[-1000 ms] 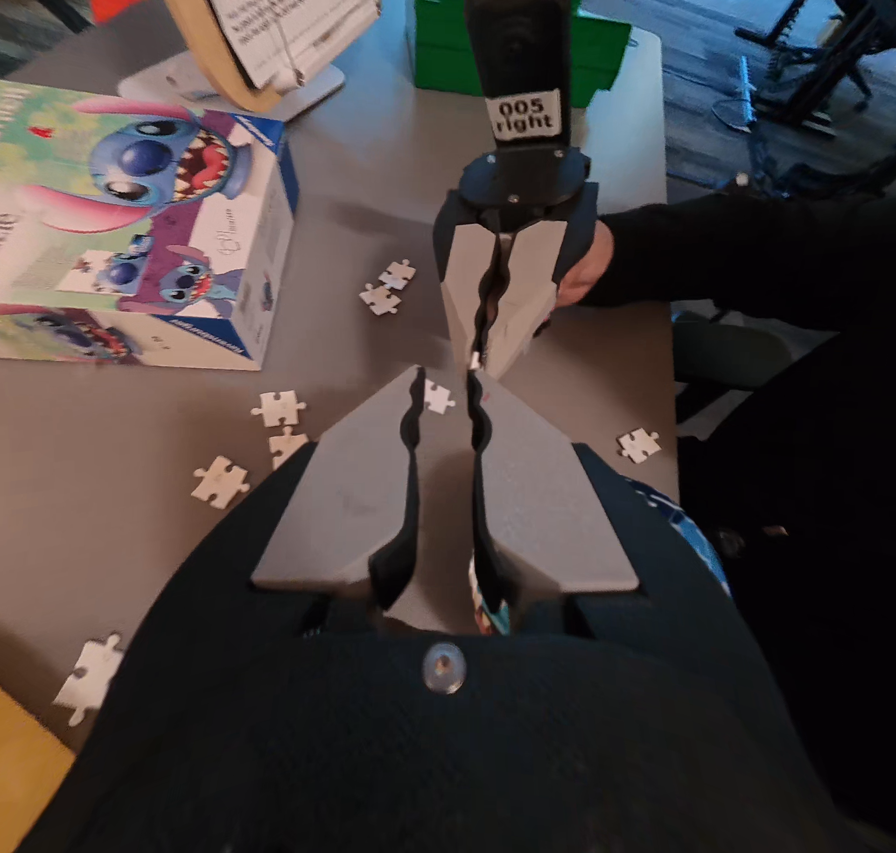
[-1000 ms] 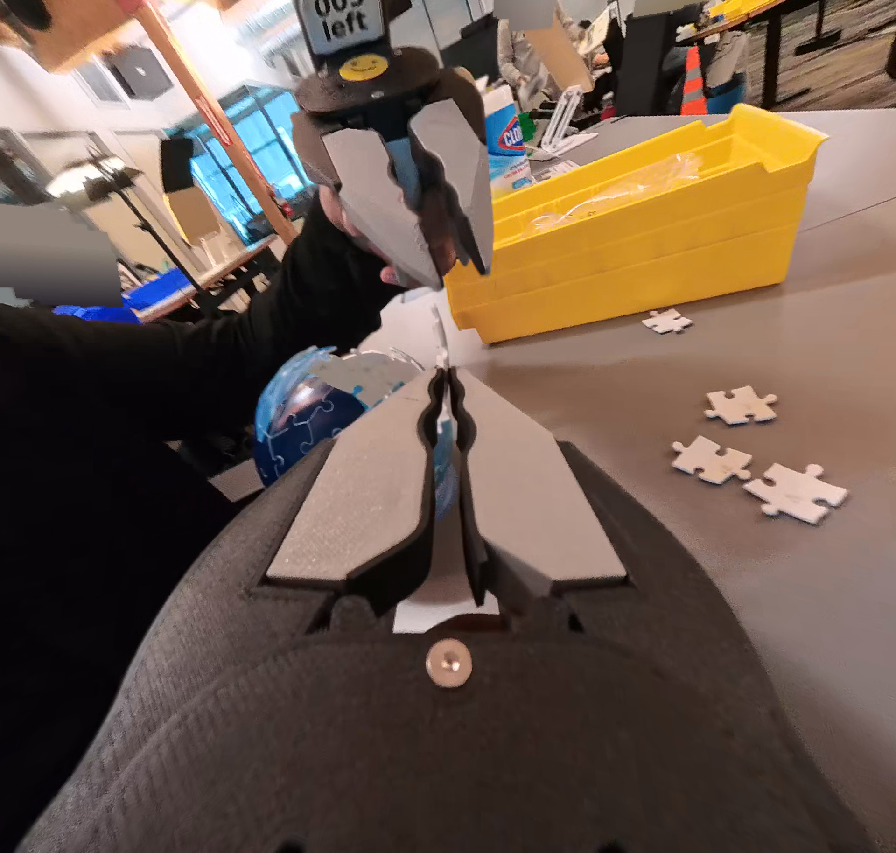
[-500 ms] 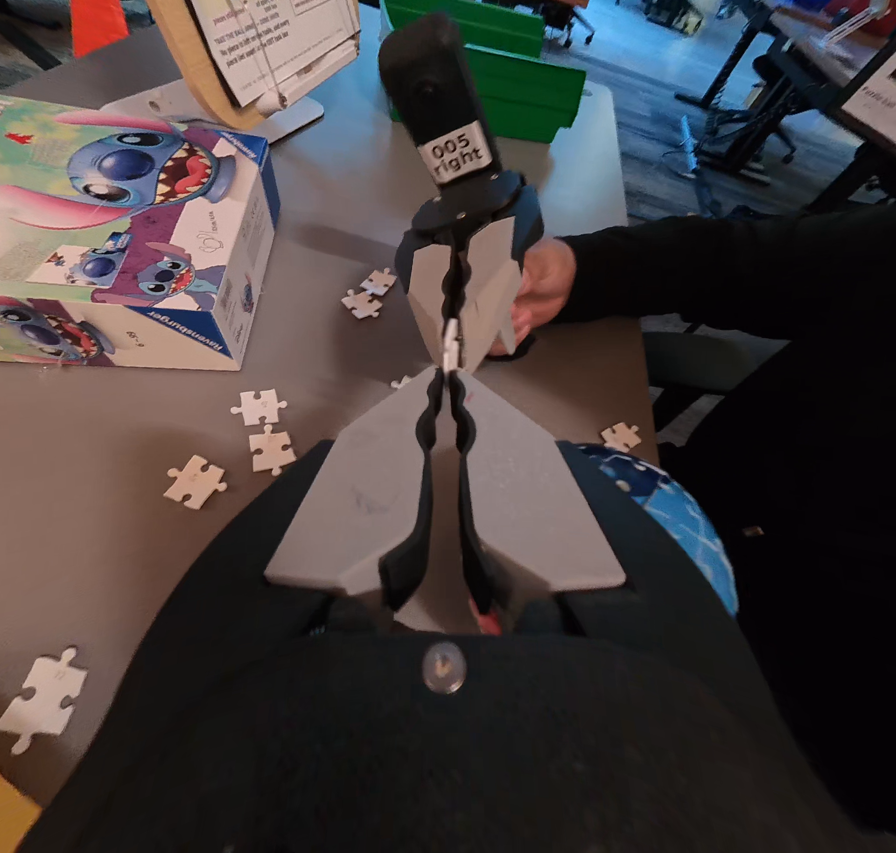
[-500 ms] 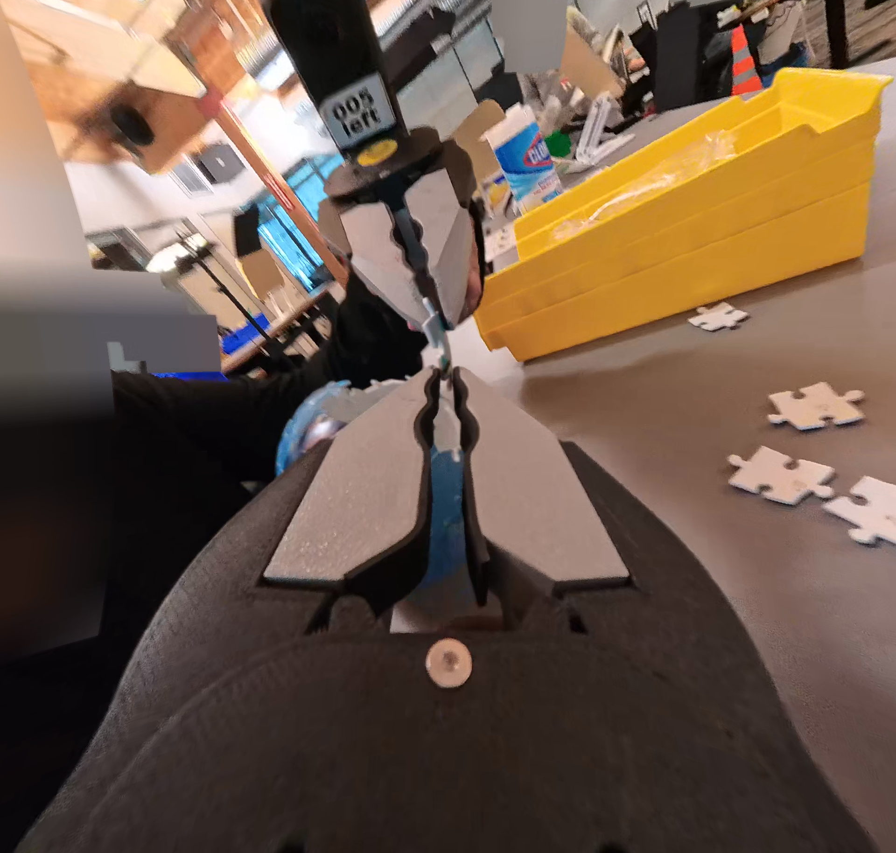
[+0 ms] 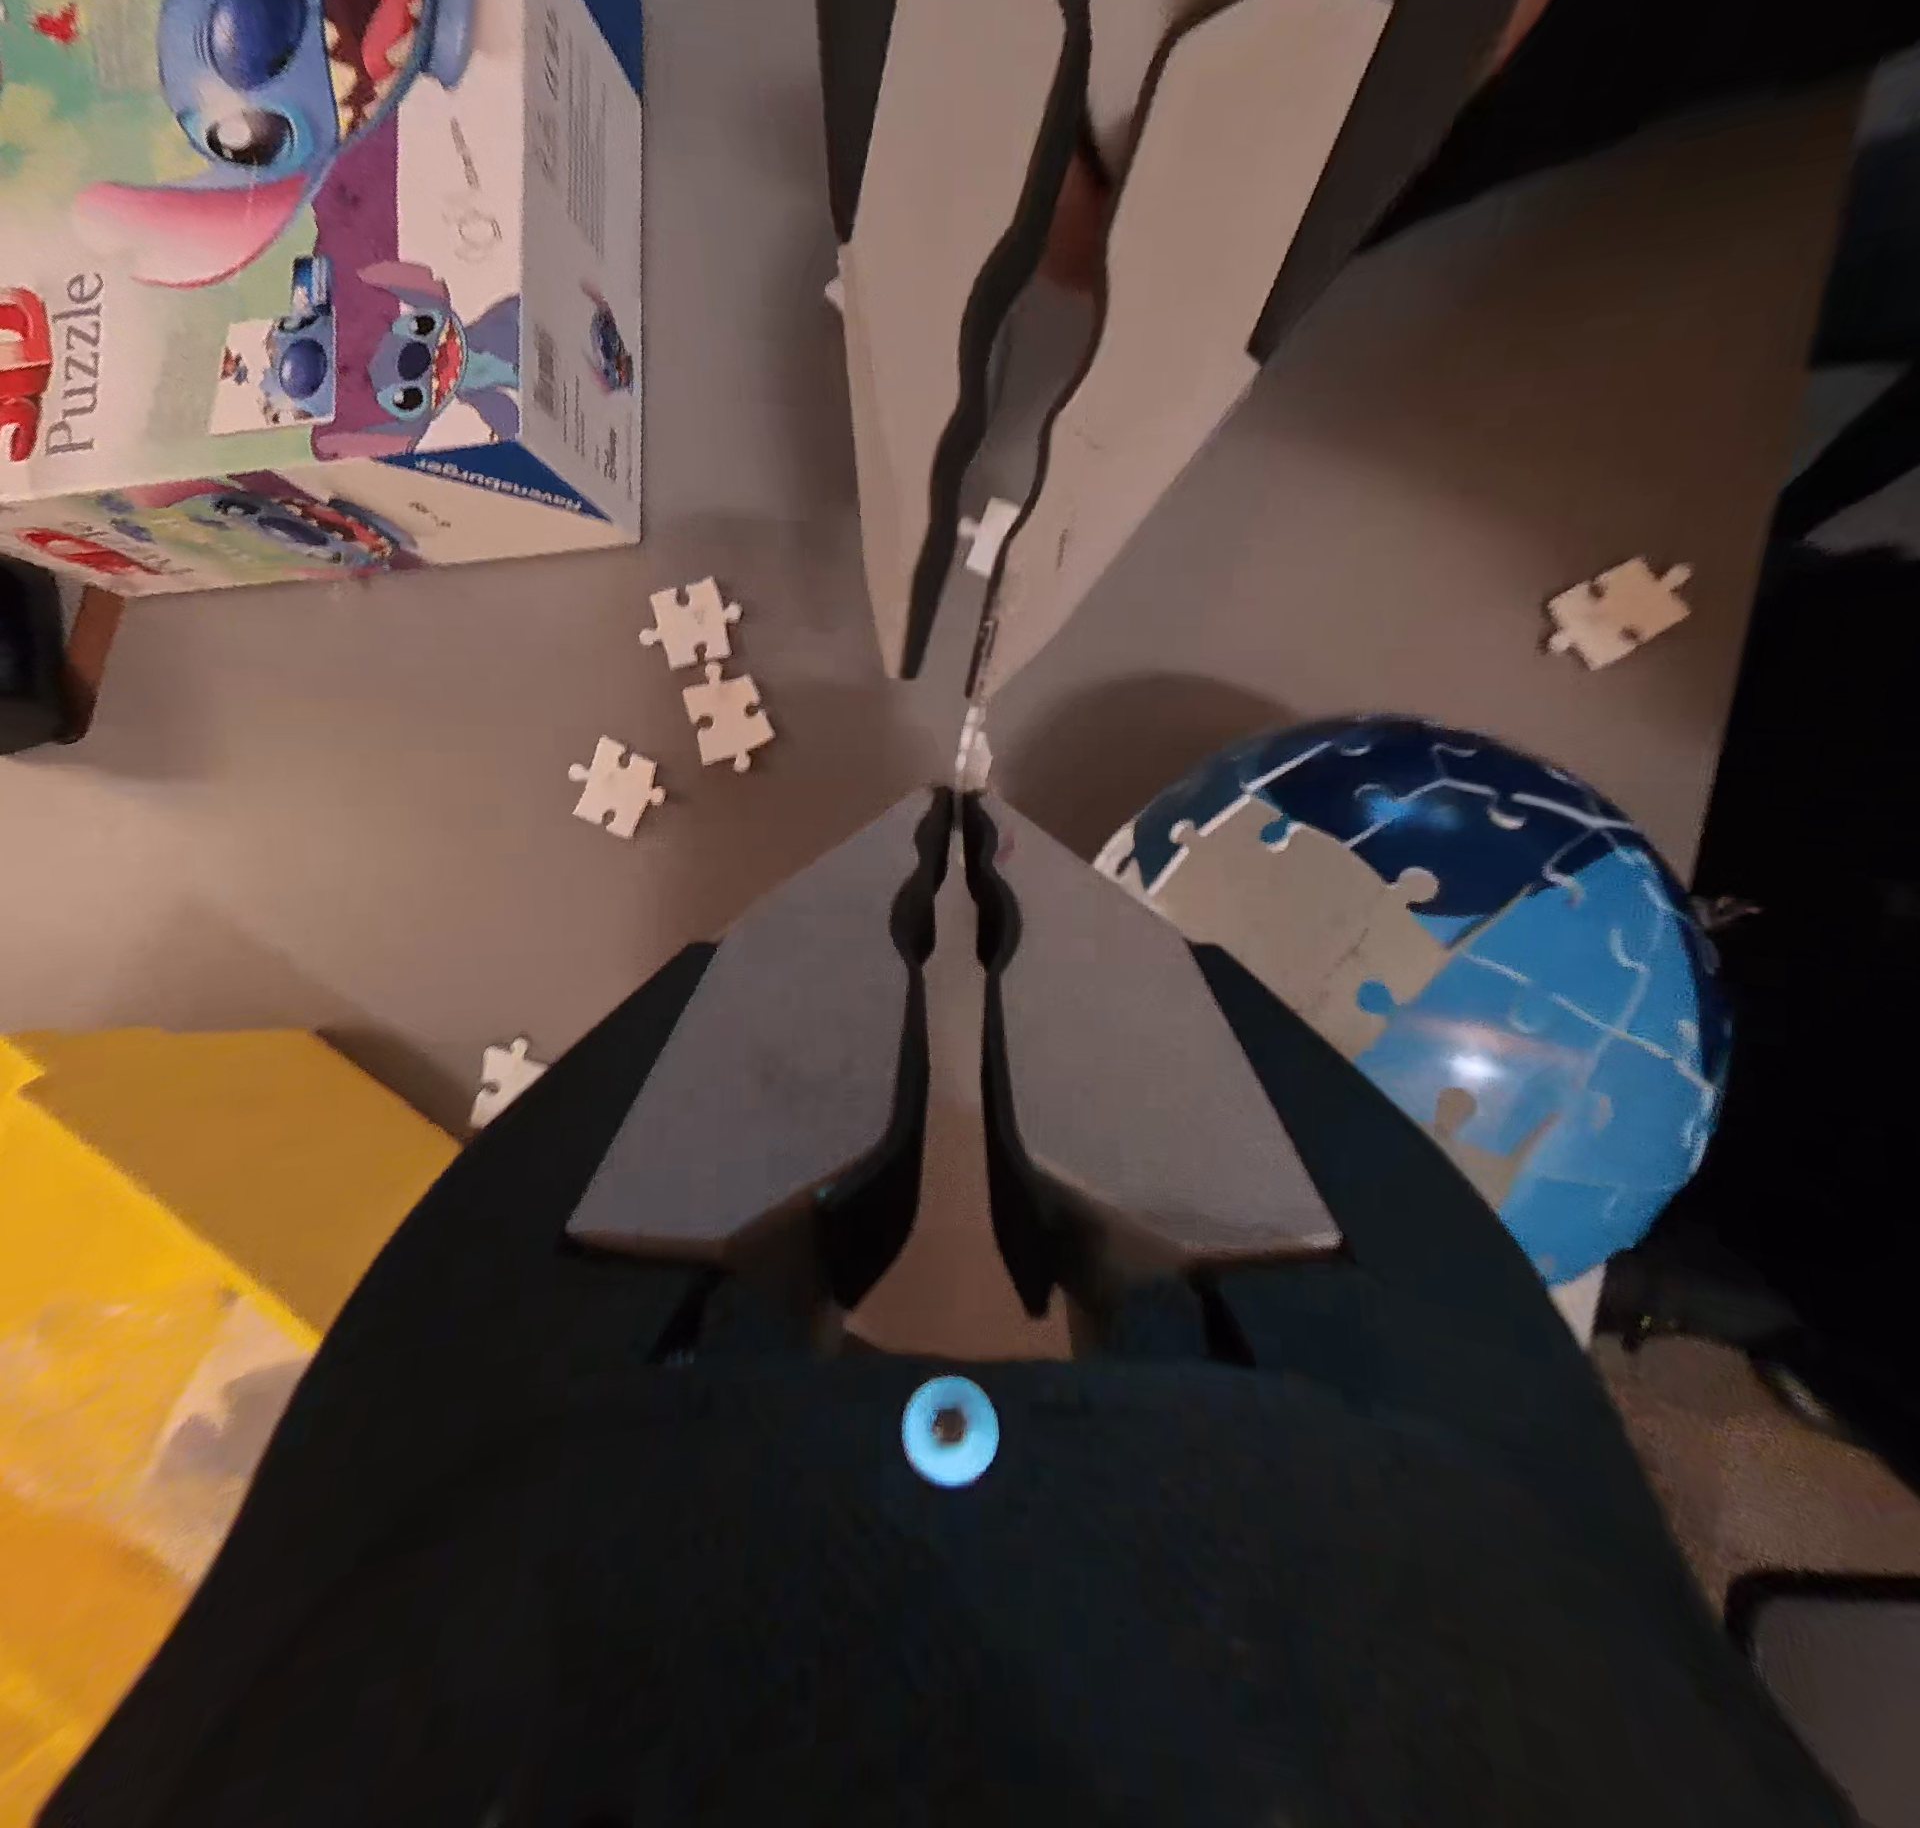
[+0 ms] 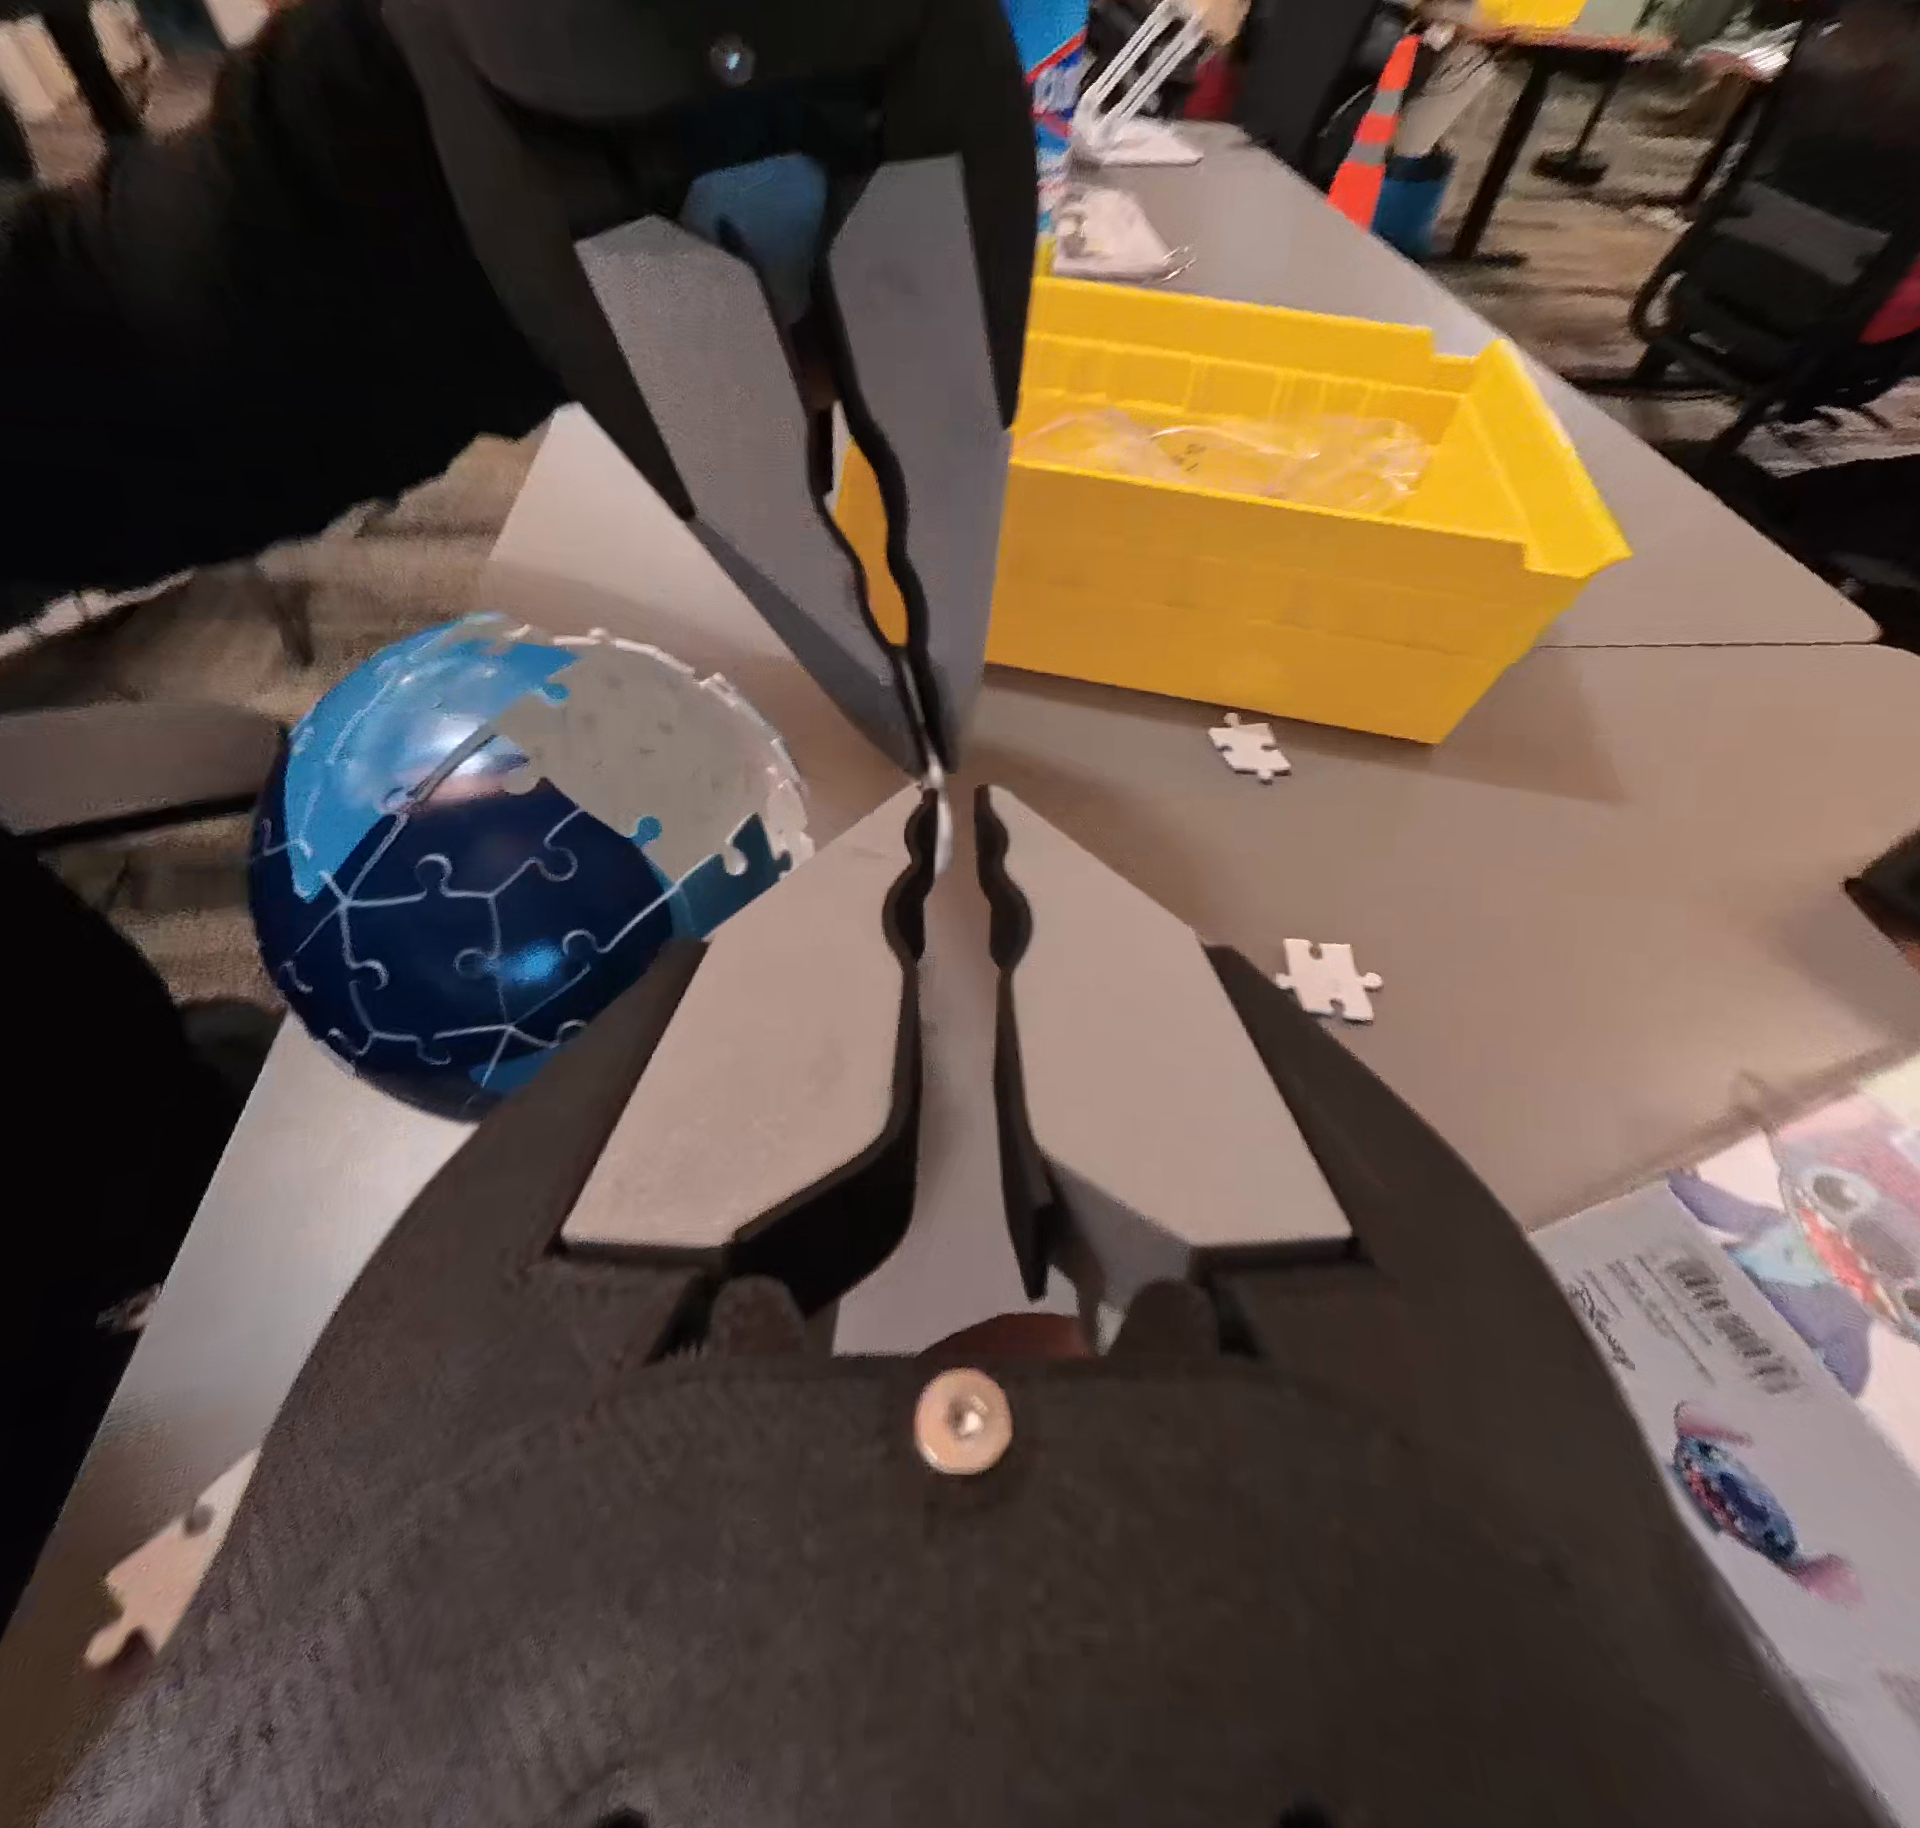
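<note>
**Both grippers tip to tip over the table, one piece between them**

Left gripper (image 5: 954, 802): fingers pinched together at the tips, clamping a small white puzzle piece (image 5: 975, 752) that sticks out past the tips. Piece is edge-on and blurred, shape can't be read.

Right gripper (image 6: 951, 802): fingers slightly parted, a narrow gap at the tips. The same piece (image 6: 940, 822) sits in that gap, against the left-hand finger; can't tell if the other finger touches it. From the left wrist view the right gripper's tips (image 5: 940, 661) look spread, just above the piece.

The two grippers point at each other, tips nearly meeting, above the grey table (image 5: 312, 843).

Around them:
- Blue puzzle ball (image 5: 1455, 968), partly built with bare grey patches, on the table just beside the tips.
- Loose white pieces (image 5: 707, 677) on the table, three clustered near the box, one (image 5: 1616, 609) farther off by the table edge.
- Cartoon puzzle box (image 5: 312, 220) beyond the cluster.
- Yellow bin (image 6: 1247, 531) behind the left gripper, clear plastic inside.
- Orange cone (image 6: 1387, 131) far back.
</note>
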Demonstrator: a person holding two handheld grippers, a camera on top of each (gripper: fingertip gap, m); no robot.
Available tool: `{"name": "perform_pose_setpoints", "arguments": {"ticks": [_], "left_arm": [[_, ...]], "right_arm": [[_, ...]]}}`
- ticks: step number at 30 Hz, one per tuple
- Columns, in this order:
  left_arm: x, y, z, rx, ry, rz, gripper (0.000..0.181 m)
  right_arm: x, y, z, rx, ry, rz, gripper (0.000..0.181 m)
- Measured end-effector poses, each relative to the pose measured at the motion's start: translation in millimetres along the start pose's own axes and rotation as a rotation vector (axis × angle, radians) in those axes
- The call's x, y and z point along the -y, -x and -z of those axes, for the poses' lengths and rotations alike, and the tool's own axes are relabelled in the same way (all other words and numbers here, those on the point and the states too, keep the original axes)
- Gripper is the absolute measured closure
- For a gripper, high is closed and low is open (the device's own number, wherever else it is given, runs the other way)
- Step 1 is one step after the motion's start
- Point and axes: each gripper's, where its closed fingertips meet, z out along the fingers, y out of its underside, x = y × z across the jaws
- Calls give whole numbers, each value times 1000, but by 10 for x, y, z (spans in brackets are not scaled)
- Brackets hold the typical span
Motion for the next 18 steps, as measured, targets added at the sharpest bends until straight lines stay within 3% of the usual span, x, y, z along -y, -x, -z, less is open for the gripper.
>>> {"name": "perform_pose_setpoints", "arguments": {"ticks": [18], "left_arm": [[-161,66,39,107,174,-62,181]], "right_arm": [[-56,12,-297,25,178,251,181]]}}
